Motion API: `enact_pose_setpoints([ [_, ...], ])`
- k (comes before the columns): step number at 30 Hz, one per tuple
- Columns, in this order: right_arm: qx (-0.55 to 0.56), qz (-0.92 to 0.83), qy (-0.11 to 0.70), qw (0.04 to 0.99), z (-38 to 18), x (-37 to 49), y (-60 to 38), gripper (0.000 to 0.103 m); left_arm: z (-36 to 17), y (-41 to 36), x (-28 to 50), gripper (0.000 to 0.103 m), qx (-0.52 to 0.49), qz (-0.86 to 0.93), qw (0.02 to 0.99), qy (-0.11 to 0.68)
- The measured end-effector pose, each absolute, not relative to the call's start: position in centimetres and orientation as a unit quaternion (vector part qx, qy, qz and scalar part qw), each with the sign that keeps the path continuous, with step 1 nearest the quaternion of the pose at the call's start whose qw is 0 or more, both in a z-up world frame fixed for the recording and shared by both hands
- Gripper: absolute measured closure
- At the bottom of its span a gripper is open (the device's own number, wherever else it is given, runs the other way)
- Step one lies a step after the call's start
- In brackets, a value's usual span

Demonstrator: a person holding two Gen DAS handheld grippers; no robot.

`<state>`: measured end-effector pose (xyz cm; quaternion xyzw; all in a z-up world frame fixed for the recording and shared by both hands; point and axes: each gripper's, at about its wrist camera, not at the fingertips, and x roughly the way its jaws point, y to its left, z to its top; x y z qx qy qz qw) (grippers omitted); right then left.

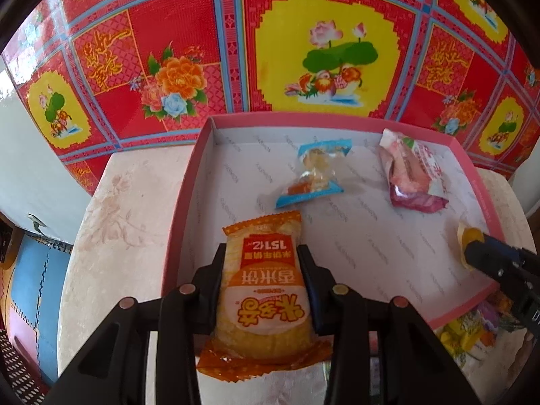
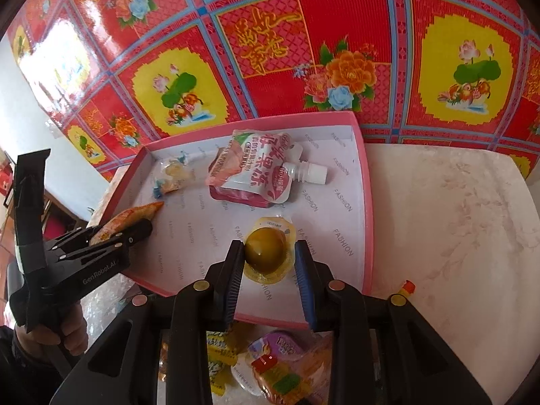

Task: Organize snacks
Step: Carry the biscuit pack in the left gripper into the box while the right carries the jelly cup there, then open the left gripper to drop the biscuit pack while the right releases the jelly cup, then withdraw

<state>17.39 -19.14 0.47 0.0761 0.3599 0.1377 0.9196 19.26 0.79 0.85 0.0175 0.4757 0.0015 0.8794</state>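
At left, the left gripper [image 1: 265, 266] is clamped on an orange rice-cracker packet [image 1: 265, 290], held over the near-left corner of the pink-rimmed box [image 1: 184, 202] on a pale marbled table [image 1: 111, 236]. Inside the box lie 2 snacks already placed: a blue-edged clear wrapper [image 1: 312, 177] toward the middle and a pink spouted jelly pouch [image 2: 256, 175] beside it, apart from each other. At right, the right gripper [image 2: 270, 258] pinches a small yellow-green jelly cup [image 2: 265, 253] by its sides, above the box's near-right floor. More loose snacks [image 2: 270, 368] wait on the table below the box's near wall. The risk, as it looks: the round cup offers little purchase and could squirt out of the pads or roll once let go; the cracker packet, if released too near the wall, could catch on the rim and tip out.
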Motion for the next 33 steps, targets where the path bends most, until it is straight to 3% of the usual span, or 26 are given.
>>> enact_pose_setpoints([
  [13, 0.079, 0.123, 0.368, 0.918, 0.1, 18.5, -18.8, 0.07, 0.5, 0.1, 21.4, 0.062, 0.017, -0.005, 0.879, 0.476],
  [17, 0.081, 0.123, 0.364, 0.92, 0.3, 18.1, -19.2, 0.058, 1.4, -0.5, 21.0, 0.056, 0.029, -0.007, 0.881, 0.472],
  [24, 0.075, 0.124, 0.345, 0.927, 1.7, 16.4, -19.5, 0.054, 3.5, -1.3, 19.8, 0.043, 0.029, -0.012, 0.885, 0.465],
  [33, 0.07, 0.126, 0.329, 0.933, 2.8, 13.0, -20.1, 0.049, 5.7, -1.2, 15.4, 0.042, 0.002, -0.024, 0.887, 0.461],
])
